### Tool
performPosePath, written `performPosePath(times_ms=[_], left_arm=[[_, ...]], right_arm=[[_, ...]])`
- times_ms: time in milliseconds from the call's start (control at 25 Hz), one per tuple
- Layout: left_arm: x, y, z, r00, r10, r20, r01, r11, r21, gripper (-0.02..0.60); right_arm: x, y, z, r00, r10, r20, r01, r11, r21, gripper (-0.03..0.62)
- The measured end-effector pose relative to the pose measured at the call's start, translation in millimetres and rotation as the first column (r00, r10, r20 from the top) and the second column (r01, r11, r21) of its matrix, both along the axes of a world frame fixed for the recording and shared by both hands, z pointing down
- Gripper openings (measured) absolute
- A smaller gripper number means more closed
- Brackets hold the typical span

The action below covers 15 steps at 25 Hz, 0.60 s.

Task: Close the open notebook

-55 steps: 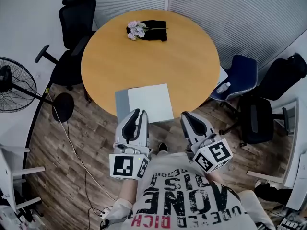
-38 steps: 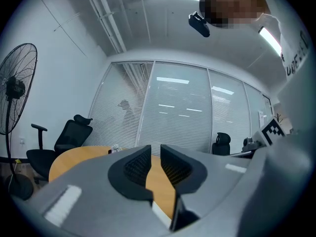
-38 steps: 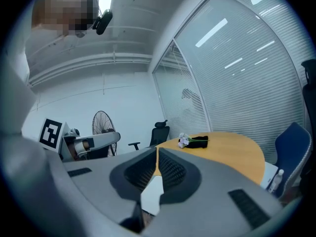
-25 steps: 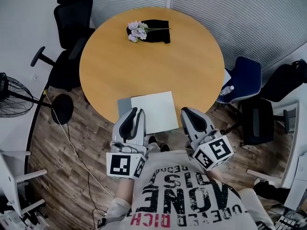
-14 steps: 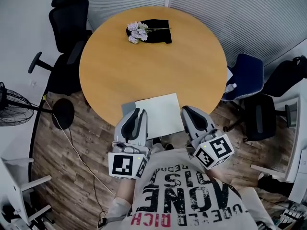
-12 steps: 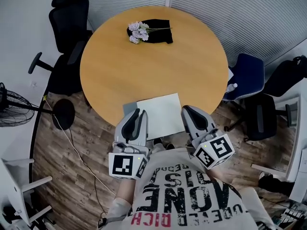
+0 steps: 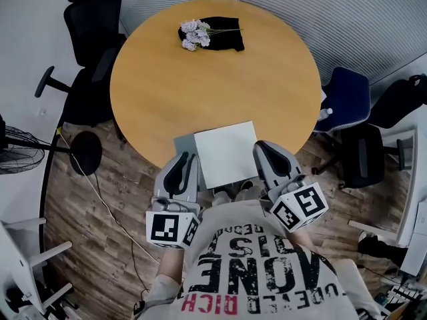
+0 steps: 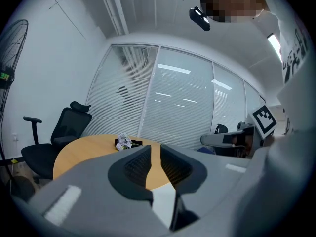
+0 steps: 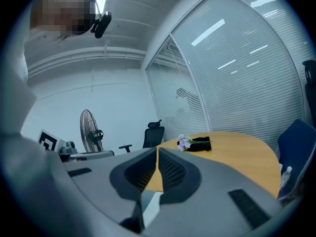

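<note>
Wooden round surface point(image 7: 200, 79) is carrying the white notebook point(image 7: 227, 153) at its near edge. Left claw point(image 7: 184, 159) is hovering just left of it, jaws slightly apart, gripping nothing. Right claw point(image 7: 262, 147) is hovering just right, jaws together.

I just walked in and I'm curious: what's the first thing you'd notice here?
A big round table fills the middle, with a white notebook lying at its near edge. On the far side, purple flowers lie on a black cloth. At the bottom, the left gripper and the right gripper point toward the table, one at each side of the notebook, each with a black-and-white marker cube.
</note>
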<state>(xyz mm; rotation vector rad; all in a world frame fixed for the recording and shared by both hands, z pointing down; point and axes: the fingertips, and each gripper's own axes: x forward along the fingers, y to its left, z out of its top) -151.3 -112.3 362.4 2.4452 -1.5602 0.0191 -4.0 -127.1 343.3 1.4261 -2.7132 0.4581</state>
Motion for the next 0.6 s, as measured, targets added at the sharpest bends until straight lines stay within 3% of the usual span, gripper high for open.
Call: performPosePath(times_ms=[600], left_arm=[[-30, 16, 26, 0.997, -0.074, 0.007, 0.074, 0.994, -0.074, 0.069]], right_arm=[[-17, 4, 6, 0.997, -0.076, -0.014, 0.076, 0.997, -0.024, 0.020]])
